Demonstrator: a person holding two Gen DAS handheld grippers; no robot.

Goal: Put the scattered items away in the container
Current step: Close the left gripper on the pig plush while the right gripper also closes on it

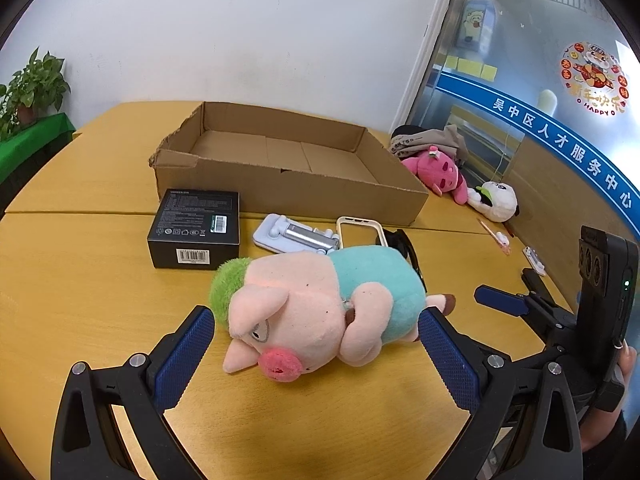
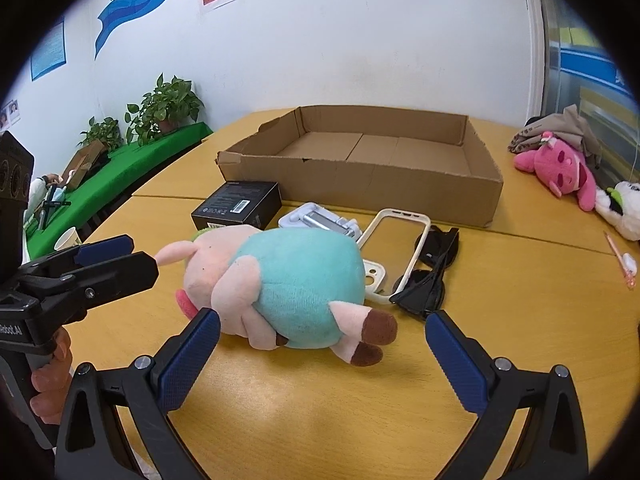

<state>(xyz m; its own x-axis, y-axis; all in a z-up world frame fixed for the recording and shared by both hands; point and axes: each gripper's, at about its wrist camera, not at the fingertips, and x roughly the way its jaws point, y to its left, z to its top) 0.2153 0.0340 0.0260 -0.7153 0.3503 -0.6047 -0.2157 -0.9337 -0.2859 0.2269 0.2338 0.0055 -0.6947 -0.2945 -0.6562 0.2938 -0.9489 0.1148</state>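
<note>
Left wrist view has the left tongs (image 1: 316,340) spread wide and released, their blue pads to either side of the plush pig (image 1: 320,308), which lies on its side on the desk (image 1: 100,300) close to the near edge, snout toward the camera. From the right wrist view, the right tongs (image 2: 322,344) are likewise released, gaping around the pig's hind feet without gripping them.

Just behind the pig lie a black box (image 1: 195,229), a white folding stand (image 1: 296,236), a cream phone case (image 1: 360,232) and black sunglasses (image 2: 430,276), the glasses touching the case.

Beyond these, the cardboard tray (image 1: 280,188) sits in the middle of the desk with nothing visible inside.

Toward the far right corner a pink plush (image 2: 560,172) and a white plush (image 2: 622,208) lie together, with a pink pen (image 2: 622,264) nearer.
</note>
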